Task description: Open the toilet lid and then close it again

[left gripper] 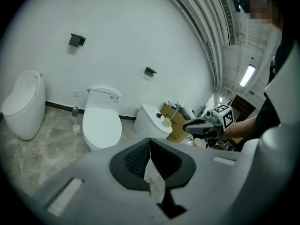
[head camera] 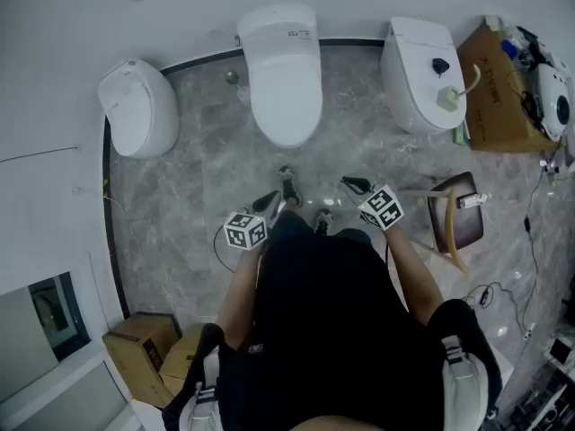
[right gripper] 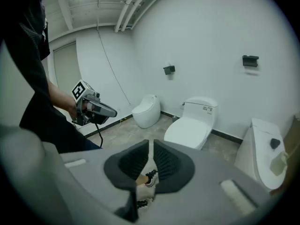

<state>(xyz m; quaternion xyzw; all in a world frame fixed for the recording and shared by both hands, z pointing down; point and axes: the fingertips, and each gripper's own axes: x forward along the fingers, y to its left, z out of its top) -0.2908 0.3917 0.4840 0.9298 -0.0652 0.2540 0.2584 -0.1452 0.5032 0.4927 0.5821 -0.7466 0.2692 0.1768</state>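
The middle white toilet (head camera: 284,70) stands against the far wall with its lid down; it also shows in the left gripper view (left gripper: 100,123) and the right gripper view (right gripper: 191,126). My left gripper (head camera: 284,189) is held in front of the body, well short of the toilet, its jaws shut on nothing (left gripper: 150,148). My right gripper (head camera: 354,185) is level with it on the right, also shut and empty (right gripper: 151,150). Each gripper shows in the other's view: the right gripper (left gripper: 205,125) and the left gripper (right gripper: 93,109).
A rounded white toilet (head camera: 138,106) stands at the left and another toilet (head camera: 420,72) at the right. A cardboard box (head camera: 492,93) is at the far right, a brown chair (head camera: 460,212) at the right, more boxes (head camera: 144,345) at lower left. Cables lie on the marble floor (head camera: 180,214).
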